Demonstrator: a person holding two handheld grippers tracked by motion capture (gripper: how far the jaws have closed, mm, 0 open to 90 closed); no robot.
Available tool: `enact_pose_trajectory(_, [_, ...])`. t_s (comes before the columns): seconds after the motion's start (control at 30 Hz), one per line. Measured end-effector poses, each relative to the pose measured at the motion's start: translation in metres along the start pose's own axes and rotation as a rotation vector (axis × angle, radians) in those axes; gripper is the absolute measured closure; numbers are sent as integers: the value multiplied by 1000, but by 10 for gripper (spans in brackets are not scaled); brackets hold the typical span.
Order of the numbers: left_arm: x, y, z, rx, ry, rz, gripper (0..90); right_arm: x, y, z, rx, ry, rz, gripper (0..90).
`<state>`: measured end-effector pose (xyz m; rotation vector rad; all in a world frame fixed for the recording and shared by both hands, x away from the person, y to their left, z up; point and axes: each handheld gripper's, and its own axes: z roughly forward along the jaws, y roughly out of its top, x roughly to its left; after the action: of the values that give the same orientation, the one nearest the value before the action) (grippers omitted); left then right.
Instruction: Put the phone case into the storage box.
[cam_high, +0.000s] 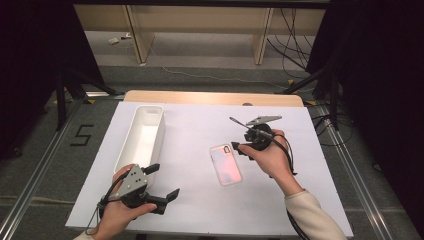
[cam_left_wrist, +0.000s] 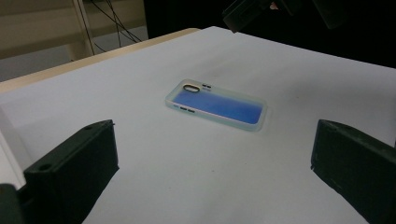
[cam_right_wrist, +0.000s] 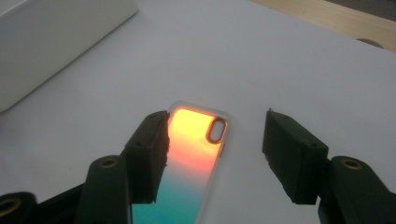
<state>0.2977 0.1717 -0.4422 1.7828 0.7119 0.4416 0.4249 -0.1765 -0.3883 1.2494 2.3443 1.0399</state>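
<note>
A phone case (cam_high: 225, 164) with a translucent rim lies flat on the white table sheet (cam_high: 200, 200), its camera cutout at the far end. In the right gripper view the case (cam_right_wrist: 196, 154) glows orange to teal. My right gripper (cam_right_wrist: 215, 116) hovers over the cutout end with its jaws apart; the left jaw overlaps the case's edge, and no pad presses on it. From above, the right gripper (cam_high: 234, 132) sits just beyond the case's far right corner. My left gripper (cam_high: 162, 181) rests open near the front left and faces the case (cam_left_wrist: 215, 103), which looks blue from there.
A long white bin (cam_high: 145, 135) stands at the left of the sheet, just beyond my left hand; its wall (cam_right_wrist: 56, 42) is visible in the right gripper view. The table's wooden edge (cam_high: 210, 97) runs along the back. Cables lie on the floor beyond.
</note>
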Motion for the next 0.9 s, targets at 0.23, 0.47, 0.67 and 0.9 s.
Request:
enact_pose_trajectory(0.23, [0,0,-1,-6,-4,-1,1,-1,0,9,30,1,-12,417])
enact_pose_trajectory(0.47, [-3,0,-3,-6,-7,9,1,-3,-5,19,118,-17,20,422])
enact_pose_trajectory(0.67, [-3,0,-3,-8,-8,12,1,-6,-5,34,201,-18,-3,443])
enact_pose_trajectory(0.9, [-3,0,-3,-9,-8,10,1,-4,-3,51,295,-16,-2,454])
